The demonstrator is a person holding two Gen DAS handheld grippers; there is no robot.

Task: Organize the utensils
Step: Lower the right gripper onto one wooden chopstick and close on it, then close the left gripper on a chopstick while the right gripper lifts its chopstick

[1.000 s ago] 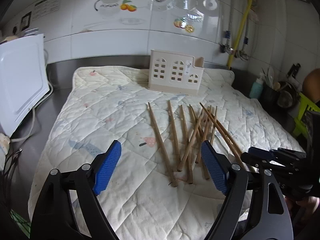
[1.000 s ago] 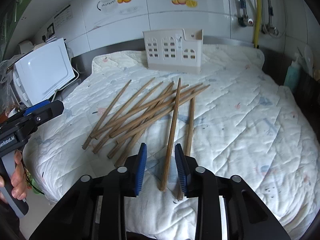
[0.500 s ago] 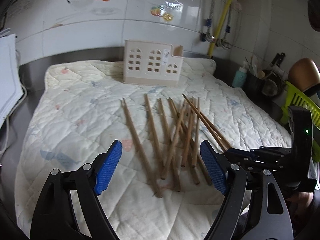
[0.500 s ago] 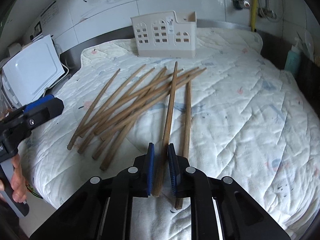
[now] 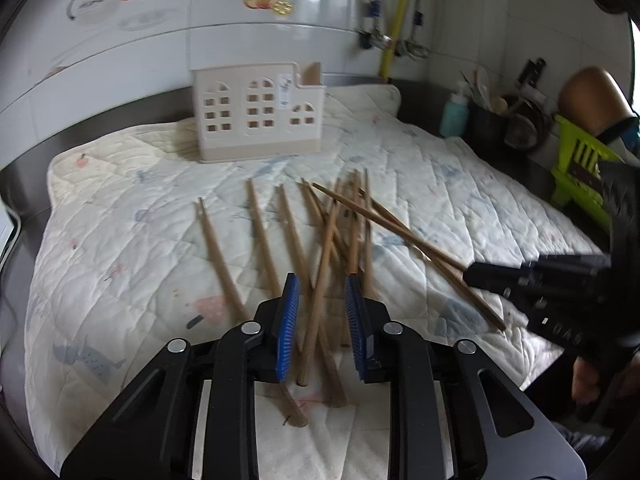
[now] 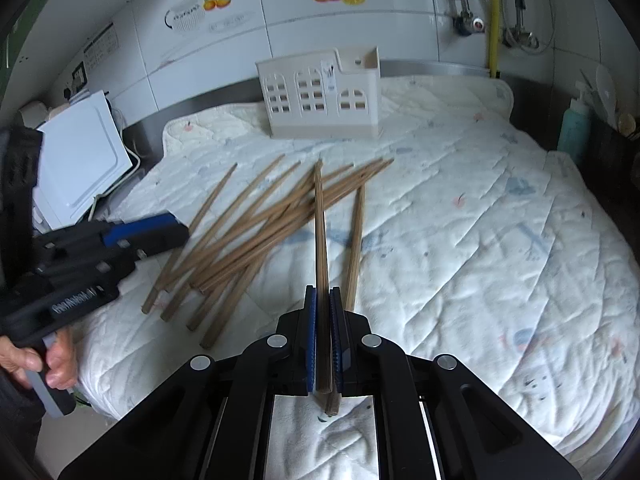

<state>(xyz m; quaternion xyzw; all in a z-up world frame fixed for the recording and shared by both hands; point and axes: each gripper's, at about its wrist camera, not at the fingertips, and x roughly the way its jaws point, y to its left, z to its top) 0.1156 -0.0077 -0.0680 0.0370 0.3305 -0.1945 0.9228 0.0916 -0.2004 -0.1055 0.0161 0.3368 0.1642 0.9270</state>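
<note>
item one, nearest, bottom centre of the right wrist view: the right gripper point(image 6: 323, 344) is now pinching one chopstick point(image 6: 320, 240) by its near end. a second ago its blue pads were standing apart either side of that stick; now they are pressing flat on it, so the first stick is looking secured for carrying.

item two, bottom centre of the left wrist view: the left gripper point(image 5: 320, 320) is closing, its jaws having been wide apart half a second ago. two or three stick ends are lying in the gap, and the pads point(image 5: 289, 320) are not yet touching them.

item three, mid-frame: the loose chopsticks point(image 5: 280, 232) are fanning across the quilted mat point(image 5: 120, 240), overlapping toward the right.

item four, farthest, upper centre: the cream holder point(image 5: 256, 116) with window cut-outs is standing upright at the mat's back edge, well apart from both grippers. no chopsticks are showing in it, so the sorting is likely only beginning.
</note>
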